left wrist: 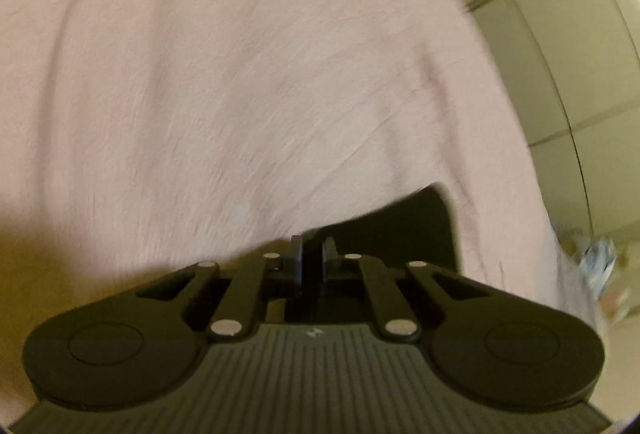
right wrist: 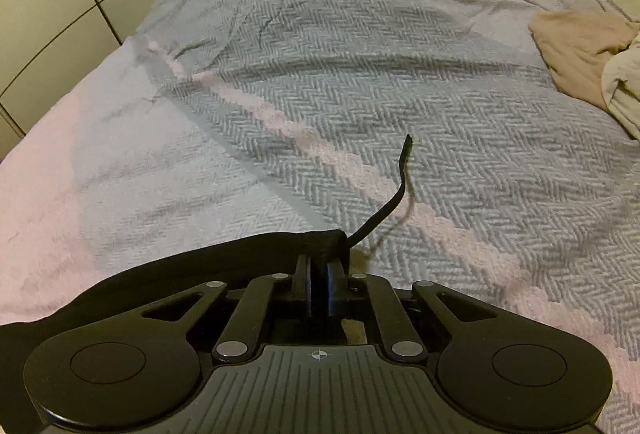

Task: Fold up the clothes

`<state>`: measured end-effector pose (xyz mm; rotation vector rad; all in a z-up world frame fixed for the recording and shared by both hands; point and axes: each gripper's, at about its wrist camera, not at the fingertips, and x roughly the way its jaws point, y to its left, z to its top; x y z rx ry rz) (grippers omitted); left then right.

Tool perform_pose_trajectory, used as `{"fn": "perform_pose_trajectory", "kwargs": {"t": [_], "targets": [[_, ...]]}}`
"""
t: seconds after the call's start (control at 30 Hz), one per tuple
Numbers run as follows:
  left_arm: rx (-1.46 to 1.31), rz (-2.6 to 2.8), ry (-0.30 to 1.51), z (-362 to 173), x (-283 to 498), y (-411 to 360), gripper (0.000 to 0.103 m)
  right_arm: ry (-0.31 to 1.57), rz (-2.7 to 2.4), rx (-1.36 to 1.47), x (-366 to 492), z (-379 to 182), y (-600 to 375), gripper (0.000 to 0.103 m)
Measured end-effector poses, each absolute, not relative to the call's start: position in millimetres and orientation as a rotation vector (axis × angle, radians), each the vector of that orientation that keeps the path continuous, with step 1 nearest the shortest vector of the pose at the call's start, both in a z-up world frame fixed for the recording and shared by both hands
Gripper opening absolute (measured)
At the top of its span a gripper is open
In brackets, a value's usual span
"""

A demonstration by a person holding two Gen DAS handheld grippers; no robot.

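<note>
**Right wrist view: black garment pinched over the bed**

Right wrist view shows a herringbone bedspread (right wrist: 360,74), grey with pink bands, filling most of the frame. A heap of tan clothes (right wrist: 580,54) lies at its far right edge. A black garment (right wrist: 160,274) stretches from the lower left to the right gripper (right wrist: 319,274), whose fingers are clamped together on the cloth's bunched edge. A thin black drawstring (right wrist: 394,190) curls upward from that bunch.

Left wrist view is blurred. Pink bedspread (left wrist: 240,74) fills it, with pale cupboard panels (left wrist: 560,34) beyond. The left gripper (left wrist: 312,258) has its fingers nearly together beside black fabric (left wrist: 400,226); whether they pinch it I cannot tell.
</note>
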<state>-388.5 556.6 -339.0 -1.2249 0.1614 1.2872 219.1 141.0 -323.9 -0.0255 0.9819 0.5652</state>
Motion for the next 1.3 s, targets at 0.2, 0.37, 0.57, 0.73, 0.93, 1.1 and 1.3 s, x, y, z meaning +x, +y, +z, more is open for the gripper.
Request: {"fn": "perform_pose_trajectory", "kwargs": {"t": [0.2, 0.37, 0.57, 0.73, 0.93, 1.1, 1.3], "targets": [[-0.369, 1.183, 0.239, -221, -348, 497, 0.011, 0.996, 0.581, -0.036, 213, -321, 153, 0.006], [-0.401, 1.156, 0.672, -279, -351, 502, 0.021, 1.020, 0.547, -0.047, 212, -325, 161, 0.006], [-1.227, 1.245, 0.312, -336, -438, 513, 0.025, 1.023, 0.560, -0.066, 212, -325, 159, 0.006], [-1.574, 1.261, -0.021, -364, -468, 525, 0.032, 1.031, 0.545, -0.062, 212, -329, 160, 0.006], [-1.792, 1.244, -0.166, -405, -456, 554, 0.049, 1.037, 0.521, -0.073, 211, -336, 162, 0.008], [-1.527, 1.270, -0.068, -375, -444, 578, 0.010, 1.030, 0.516, -0.092, 210, -337, 163, 0.009], [-0.757, 1.311, 0.165, -266, -434, 585, 0.011, 1.021, 0.509, -0.094, 209, -336, 166, 0.009]]}}
